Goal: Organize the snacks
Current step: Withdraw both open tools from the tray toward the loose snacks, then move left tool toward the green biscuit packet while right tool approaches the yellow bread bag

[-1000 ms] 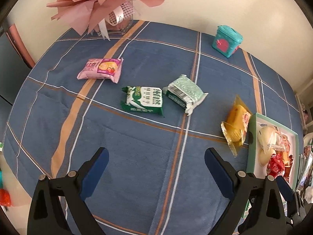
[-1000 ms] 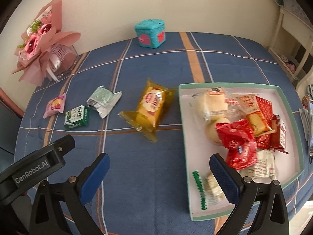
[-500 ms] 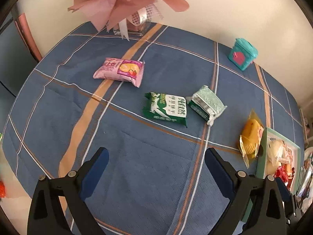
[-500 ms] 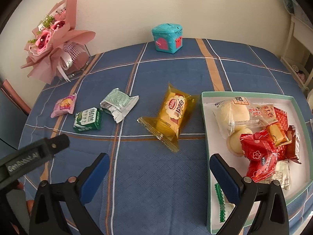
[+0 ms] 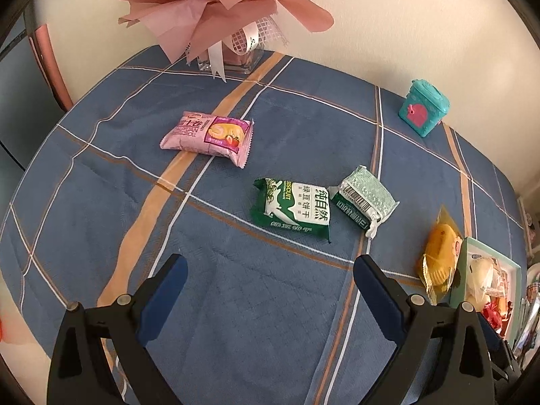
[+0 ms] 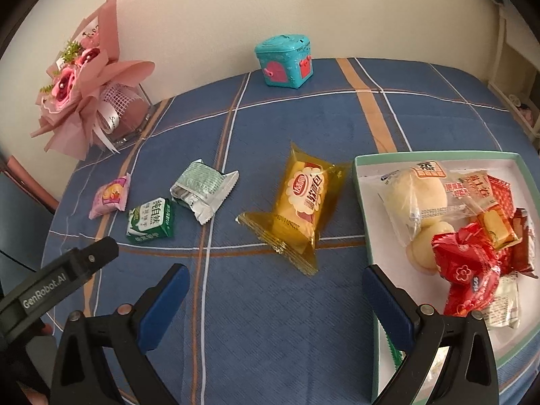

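Both my left gripper (image 5: 268, 281) and right gripper (image 6: 275, 290) hang spread wide and empty above the tablecloth (image 6: 270, 320). The green biscuit packet (image 5: 293, 208) lies mid-cloth; the yellow cake packet (image 6: 302, 204) sits just beside the tray (image 6: 362, 199) at the right edge.

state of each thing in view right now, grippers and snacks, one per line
left gripper: open, empty
right gripper: open, empty
pink pack: flat on cloth
green biscuit pack: flat on cloth
pale green pack: on cloth
yellow bread pack: outside tray
tray: holding snacks
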A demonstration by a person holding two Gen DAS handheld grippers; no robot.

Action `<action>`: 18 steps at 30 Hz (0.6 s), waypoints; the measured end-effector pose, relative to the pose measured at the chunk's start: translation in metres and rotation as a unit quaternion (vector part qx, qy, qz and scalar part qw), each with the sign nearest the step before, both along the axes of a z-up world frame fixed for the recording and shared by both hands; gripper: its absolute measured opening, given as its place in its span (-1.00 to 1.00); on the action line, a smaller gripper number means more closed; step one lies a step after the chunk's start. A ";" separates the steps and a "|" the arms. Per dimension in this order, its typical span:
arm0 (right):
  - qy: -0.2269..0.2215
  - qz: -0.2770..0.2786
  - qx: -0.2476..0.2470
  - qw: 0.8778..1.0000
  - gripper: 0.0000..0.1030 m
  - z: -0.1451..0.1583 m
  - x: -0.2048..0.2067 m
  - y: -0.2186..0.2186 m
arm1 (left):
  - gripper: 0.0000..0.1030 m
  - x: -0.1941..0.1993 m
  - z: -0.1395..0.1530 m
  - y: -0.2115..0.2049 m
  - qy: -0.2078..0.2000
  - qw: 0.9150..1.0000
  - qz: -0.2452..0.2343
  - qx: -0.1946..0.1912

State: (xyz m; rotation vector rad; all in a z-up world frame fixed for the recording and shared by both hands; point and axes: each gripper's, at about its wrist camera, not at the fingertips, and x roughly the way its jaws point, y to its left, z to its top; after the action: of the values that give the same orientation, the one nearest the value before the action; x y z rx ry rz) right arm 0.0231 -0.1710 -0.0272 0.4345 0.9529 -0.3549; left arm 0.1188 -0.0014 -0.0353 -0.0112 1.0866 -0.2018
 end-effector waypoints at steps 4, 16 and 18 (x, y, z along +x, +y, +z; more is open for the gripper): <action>0.001 -0.008 0.007 1.000 1.00 -0.001 0.004 -0.006 | 0.92 0.006 -0.001 -0.003 -0.005 1.000 -0.004 0.000; -0.037 -0.016 0.044 0.998 1.00 0.003 0.017 -0.023 | 0.92 0.026 -0.003 -0.011 0.008 1.000 -0.022 -0.012; -0.034 -0.014 0.039 0.999 1.00 0.002 0.021 -0.024 | 0.92 0.030 -0.006 -0.012 0.015 0.999 -0.023 -0.019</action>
State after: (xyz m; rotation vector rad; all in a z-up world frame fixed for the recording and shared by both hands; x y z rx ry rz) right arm 0.0439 -0.1947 -0.0256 0.5286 0.8971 -0.3267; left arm 0.1493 -0.0134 -0.0418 -0.0234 1.1135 -0.2638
